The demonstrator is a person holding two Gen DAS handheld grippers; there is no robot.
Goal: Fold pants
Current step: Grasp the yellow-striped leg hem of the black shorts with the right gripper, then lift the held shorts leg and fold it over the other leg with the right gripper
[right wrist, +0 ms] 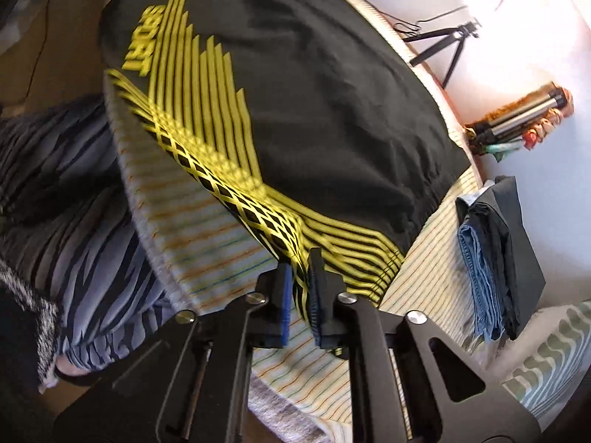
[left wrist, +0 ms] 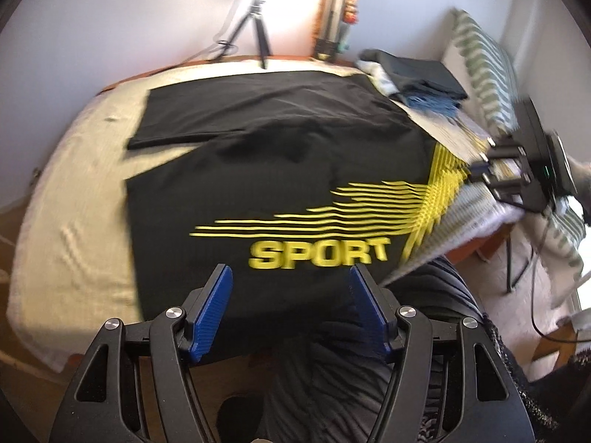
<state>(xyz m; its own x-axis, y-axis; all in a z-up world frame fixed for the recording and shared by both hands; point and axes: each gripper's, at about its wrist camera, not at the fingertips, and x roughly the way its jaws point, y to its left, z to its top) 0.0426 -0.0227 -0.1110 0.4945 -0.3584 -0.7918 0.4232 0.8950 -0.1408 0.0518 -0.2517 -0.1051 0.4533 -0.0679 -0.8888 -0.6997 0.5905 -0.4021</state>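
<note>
**Gripping the waist corner of the black pants**

Lying spread across the bed [left wrist: 66,221], the black pants [left wrist: 280,170] are showing their yellow stripes and the "SPORT" print [left wrist: 317,254] toward the near edge, with the legs running off to the far left. The right gripper [right wrist: 300,284] is holding the striped corner at the near right of the garment, its fingers [right wrist: 284,295] pressed together on the cloth, which is looking slightly lifted and pulled there. The left gripper [left wrist: 290,306] is hovering over the near hem just below the print, its blue fingers [left wrist: 214,306] standing wide apart and gripping nothing. A stack of folded clothes [right wrist: 495,258] is sitting at the far right of the bed, well apart from the pants, and a small tripod [left wrist: 255,29] is standing at the far edge.

The step in hand is likely taking hold of the waist end for a first fold. The next move probably calls for the left fingers to come down and pinch the near edge, so both corners can travel together without the fabric bunching.
</note>
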